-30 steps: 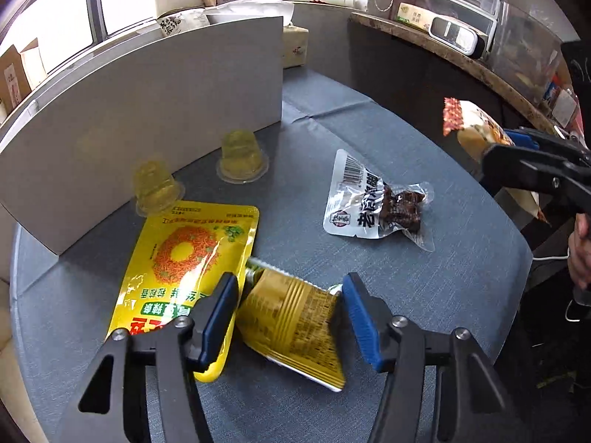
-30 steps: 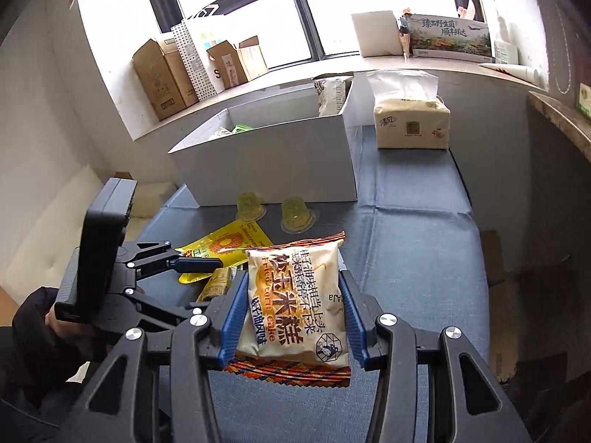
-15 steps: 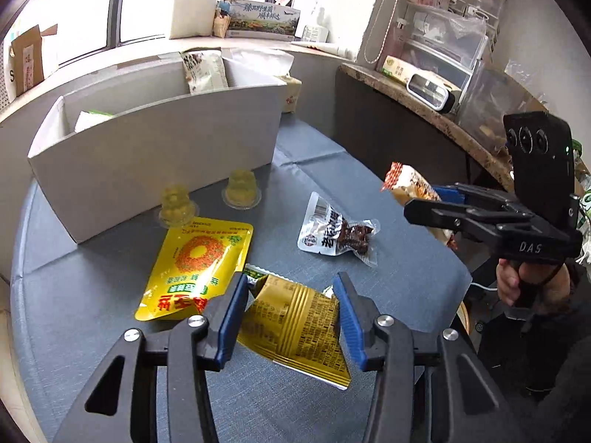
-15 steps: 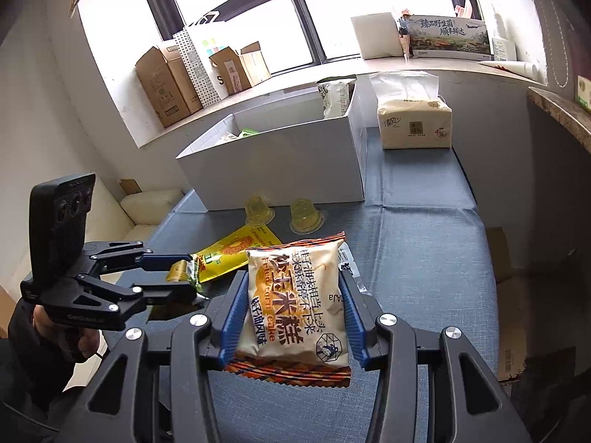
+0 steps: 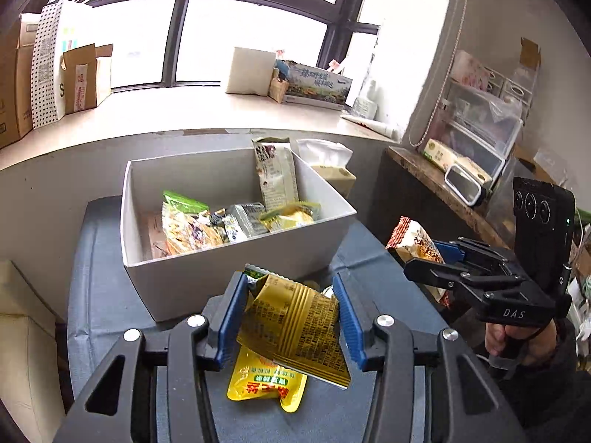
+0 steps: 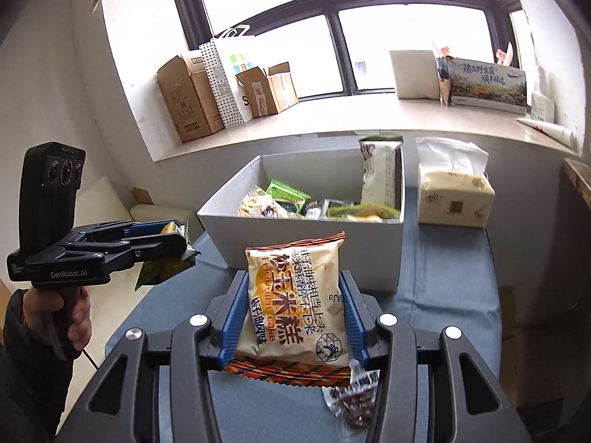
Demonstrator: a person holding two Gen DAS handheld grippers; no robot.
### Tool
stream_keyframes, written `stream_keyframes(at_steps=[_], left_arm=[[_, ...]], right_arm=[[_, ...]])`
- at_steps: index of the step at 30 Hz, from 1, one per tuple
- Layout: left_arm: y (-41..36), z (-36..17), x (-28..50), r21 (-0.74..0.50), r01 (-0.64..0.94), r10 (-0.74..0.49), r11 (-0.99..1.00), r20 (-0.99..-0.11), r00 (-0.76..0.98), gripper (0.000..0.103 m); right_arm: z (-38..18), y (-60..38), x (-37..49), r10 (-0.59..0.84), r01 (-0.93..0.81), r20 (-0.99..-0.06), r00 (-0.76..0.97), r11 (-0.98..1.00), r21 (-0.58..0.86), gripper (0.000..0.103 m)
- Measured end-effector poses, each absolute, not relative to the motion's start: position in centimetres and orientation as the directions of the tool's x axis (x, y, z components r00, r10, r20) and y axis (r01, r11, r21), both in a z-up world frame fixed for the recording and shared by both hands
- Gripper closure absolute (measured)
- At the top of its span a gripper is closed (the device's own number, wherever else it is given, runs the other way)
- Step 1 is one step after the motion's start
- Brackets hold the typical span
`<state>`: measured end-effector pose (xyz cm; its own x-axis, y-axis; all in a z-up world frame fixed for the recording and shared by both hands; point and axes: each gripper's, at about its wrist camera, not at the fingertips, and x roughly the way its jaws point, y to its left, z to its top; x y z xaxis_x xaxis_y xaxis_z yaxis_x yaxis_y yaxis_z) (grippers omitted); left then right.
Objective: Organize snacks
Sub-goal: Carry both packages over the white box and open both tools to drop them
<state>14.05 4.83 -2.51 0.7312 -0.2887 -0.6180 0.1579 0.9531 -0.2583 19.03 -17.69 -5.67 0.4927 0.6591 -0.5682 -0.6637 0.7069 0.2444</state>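
Snacks fill the white box (image 5: 236,258) at the far end of the grey tabletop (image 5: 96,295); one tall pouch (image 5: 277,177) stands upright in its far right corner, the other packets lie flat. Just right of the box sits a tissue pack (image 6: 454,199). The right tongs (image 6: 291,317) are clenched on a corn cake packet (image 6: 295,295), long axis pointing up and away toward the box. The left tongs (image 5: 288,317) grip a gold packet (image 5: 295,325), tilted, its green top edge up-left. Only the left view shows a yellow pouch (image 5: 266,387) flat on the tabletop beneath the gold one; only the right view shows a clear dark-meat packet (image 6: 351,402) below its tongs. Each view catches the other hand (image 6: 74,313) gripping a pistol handle, tongs held roughly level.
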Motion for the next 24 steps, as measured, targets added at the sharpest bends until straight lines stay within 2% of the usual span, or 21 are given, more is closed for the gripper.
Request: stream_keyframes(at_steps=[4, 8, 15, 17, 24], left_arm=[[6.5, -0.9, 13.1, -0.318, 0.119, -0.298, 0.941, -0.607, 0.737, 0.051], [7.7, 0.3, 12.6, -0.268, 0.086, -0.238, 0.960, -0.608, 0.757, 0.051], [10.4, 1.4, 20.6, -0.206, 0.006, -0.131, 0.979, -0.603, 0.787, 0.051], [11.3, 0.6, 23.4, -0.223, -0.012, -0.131, 0.975, -0.617, 0.776, 0.051], [12.5, -3.1, 30.6, -0.151, -0.082, -0.046, 0.985, -0.690, 0.723, 0.050]], right_arm=[[-3.4, -15.4, 22.1, 0.664, -0.672, -0.564, 0.491, 0.700, 0.240, 0.051], [-2.2, -13.5, 24.2, 0.672, -0.678, -0.549, 0.496, 0.695, 0.238, 0.051], [-2.8, -9.6, 29.3, 0.625, -0.637, -0.591, 0.511, 0.737, 0.229, 0.051], [-3.5, -8.7, 30.7, 0.591, -0.617, -0.611, 0.526, 0.760, 0.203, 0.051], [-6.0, -6.7, 36.0, 0.511, -0.569, -0.677, 0.530, 0.806, 0.162, 0.051]])
